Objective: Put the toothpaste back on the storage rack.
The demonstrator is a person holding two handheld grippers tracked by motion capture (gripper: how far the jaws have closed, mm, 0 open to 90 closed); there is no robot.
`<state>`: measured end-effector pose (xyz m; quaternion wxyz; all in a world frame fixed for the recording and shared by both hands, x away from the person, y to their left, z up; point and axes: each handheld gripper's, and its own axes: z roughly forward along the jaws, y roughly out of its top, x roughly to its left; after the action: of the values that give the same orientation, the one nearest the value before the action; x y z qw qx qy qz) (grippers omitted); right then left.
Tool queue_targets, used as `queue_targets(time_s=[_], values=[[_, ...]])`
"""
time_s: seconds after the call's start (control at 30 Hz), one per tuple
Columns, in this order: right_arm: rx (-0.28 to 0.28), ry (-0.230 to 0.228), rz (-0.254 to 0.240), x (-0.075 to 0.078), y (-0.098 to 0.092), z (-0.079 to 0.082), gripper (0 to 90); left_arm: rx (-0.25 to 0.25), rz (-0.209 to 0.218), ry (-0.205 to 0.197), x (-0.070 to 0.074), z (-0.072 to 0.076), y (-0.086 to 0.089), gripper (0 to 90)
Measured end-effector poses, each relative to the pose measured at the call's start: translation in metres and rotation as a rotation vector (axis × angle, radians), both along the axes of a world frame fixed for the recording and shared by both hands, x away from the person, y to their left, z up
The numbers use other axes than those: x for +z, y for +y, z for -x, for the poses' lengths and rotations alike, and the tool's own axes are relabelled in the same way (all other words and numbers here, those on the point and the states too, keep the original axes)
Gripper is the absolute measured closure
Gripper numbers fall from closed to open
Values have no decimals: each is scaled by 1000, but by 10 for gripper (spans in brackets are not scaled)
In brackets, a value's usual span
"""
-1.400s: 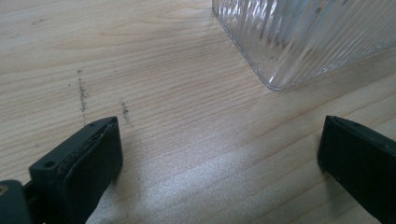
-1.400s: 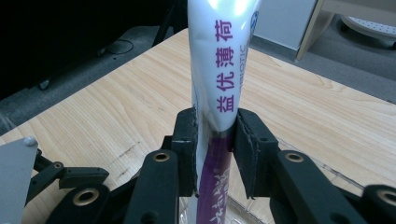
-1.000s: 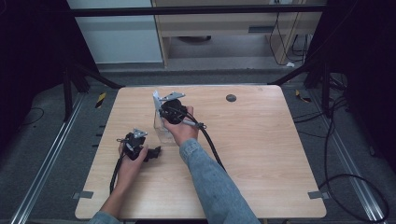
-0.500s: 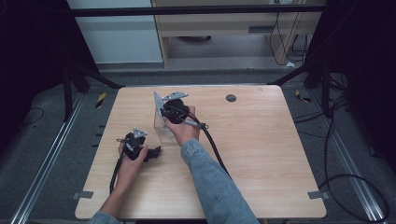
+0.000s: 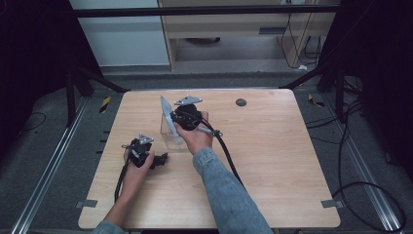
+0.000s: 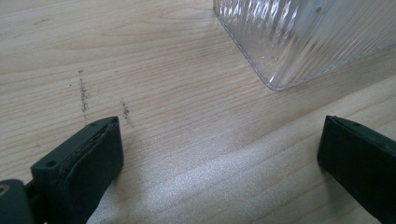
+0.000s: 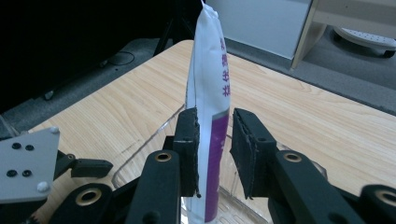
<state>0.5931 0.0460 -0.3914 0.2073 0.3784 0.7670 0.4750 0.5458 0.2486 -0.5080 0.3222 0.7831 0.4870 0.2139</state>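
The light wooden counter [image 5: 272,161] carries everything. On it, left of centre, stands a clear ribbed plastic container [image 5: 171,138] with a rounded corner, which comes into the left gripper view at the top [image 6: 299,37]. A tall white tube with a purple band and purple lettering [image 7: 208,107] stands upright with its lower end inside that container; from above it shows as a pale blade rising at the container's far side [image 5: 166,113].

The right gripper [image 7: 215,149], held in the person's right hand [image 5: 195,139], has its fingers [image 7: 189,149] closed on the tube: the left pad presses its side, while the other pad sits at its edge with a sliver of gap visible.

The left gripper [image 6: 219,158] lies low on the counter just short of the container, its fingers [image 6: 88,158] spread wide with bare wood between them.

A small dark round disc [image 5: 240,102] lies near the far edge, well apart.
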Motion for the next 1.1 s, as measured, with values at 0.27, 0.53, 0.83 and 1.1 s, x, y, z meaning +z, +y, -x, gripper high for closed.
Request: queue_targets(time_s=[0.27,0.53,0.83,1.1], values=[[0,6,-25,1,-5,0,711,-2,-1,0,0,0,0,0],[-26,3,-33,4,-17,-2,691,-3,0,0,0,0,0,0],[-57,-16,-49,16,-41,-5,678,-3,1,0,0,0,0,0],[-79,-17,-51,18,-61,-5,668,-3,0,0,0,0,0,0]])
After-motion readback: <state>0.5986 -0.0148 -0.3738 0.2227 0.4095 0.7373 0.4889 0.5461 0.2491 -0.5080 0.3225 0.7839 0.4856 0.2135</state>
